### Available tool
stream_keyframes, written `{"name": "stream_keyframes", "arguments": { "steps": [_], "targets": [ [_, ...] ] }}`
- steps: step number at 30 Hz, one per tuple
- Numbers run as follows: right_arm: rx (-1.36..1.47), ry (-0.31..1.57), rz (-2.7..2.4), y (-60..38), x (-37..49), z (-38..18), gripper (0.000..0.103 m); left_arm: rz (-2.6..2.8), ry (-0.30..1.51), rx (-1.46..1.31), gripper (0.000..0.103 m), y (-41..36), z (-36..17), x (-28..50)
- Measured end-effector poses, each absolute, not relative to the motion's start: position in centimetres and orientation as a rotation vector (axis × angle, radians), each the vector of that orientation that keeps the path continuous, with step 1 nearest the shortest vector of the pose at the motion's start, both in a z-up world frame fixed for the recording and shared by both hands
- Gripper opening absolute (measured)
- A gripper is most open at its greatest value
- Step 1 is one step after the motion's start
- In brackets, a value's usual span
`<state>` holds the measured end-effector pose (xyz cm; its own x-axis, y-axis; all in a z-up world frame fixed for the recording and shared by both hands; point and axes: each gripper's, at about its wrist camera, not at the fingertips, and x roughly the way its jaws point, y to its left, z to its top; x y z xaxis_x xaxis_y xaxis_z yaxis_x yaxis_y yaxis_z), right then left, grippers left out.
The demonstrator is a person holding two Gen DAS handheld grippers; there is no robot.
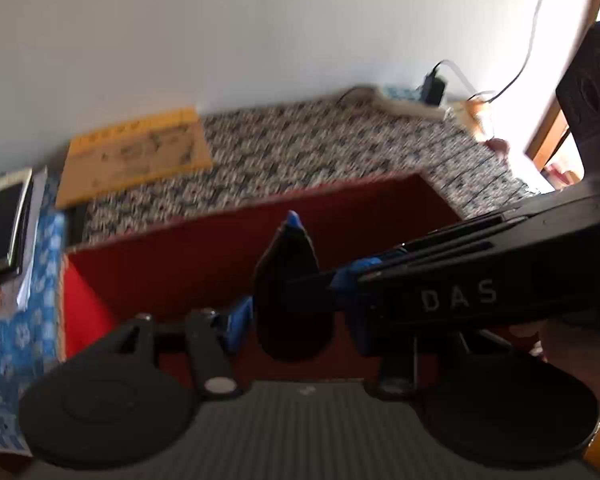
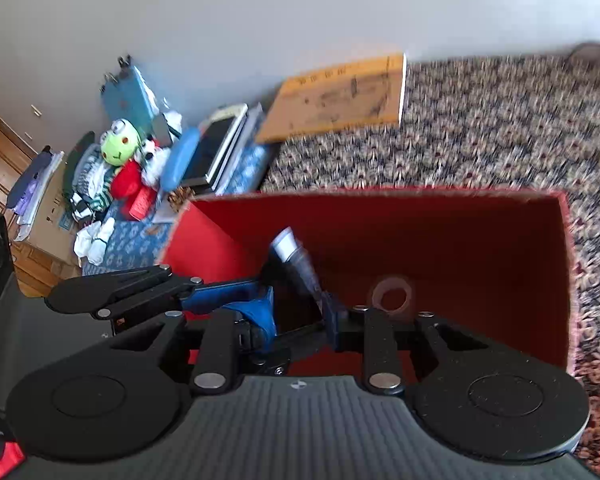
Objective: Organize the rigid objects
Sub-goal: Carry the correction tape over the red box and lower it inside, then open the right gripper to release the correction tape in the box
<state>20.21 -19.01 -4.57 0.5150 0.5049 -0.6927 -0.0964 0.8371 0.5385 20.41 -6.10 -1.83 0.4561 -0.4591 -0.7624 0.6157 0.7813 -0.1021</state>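
A red open box (image 1: 204,264) stands on the patterned carpet; it also shows in the right wrist view (image 2: 460,240). My left gripper (image 1: 294,320) is shut on a dark tapered object (image 1: 292,300) with a blue tip, held over the box. My right gripper (image 2: 300,320) is shut on a dark tube-like object (image 2: 300,260) with a white end, held over the box's left part. The left gripper's arm (image 2: 140,284) crosses in from the left in the right wrist view. A roll of clear tape (image 2: 392,294) lies on the box floor.
A yellow-brown flat book (image 2: 340,96) lies on the carpet behind the box. Left of it are a phone (image 2: 216,148) on a stack, a blue case (image 2: 180,160), plush toys (image 2: 124,152) and clutter on a blue cloth. A power strip (image 1: 412,106) with cables lies by the wall.
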Motion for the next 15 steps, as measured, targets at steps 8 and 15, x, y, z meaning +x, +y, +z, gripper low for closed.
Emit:
{"name": "stream_keyframes", "arguments": {
  "steps": [8, 15],
  "targets": [
    [0.478, 0.999, 0.382, -18.3, 21.6, -6.6, 0.008, -0.564, 0.963, 0.299, 0.041, -7.3, -4.1, 22.4],
    [0.500, 0.956, 0.343, -19.0, 21.9, -6.8, 0.009, -0.512, 0.996, 0.287, 0.038, -7.0, -4.8, 23.2]
  ]
}}
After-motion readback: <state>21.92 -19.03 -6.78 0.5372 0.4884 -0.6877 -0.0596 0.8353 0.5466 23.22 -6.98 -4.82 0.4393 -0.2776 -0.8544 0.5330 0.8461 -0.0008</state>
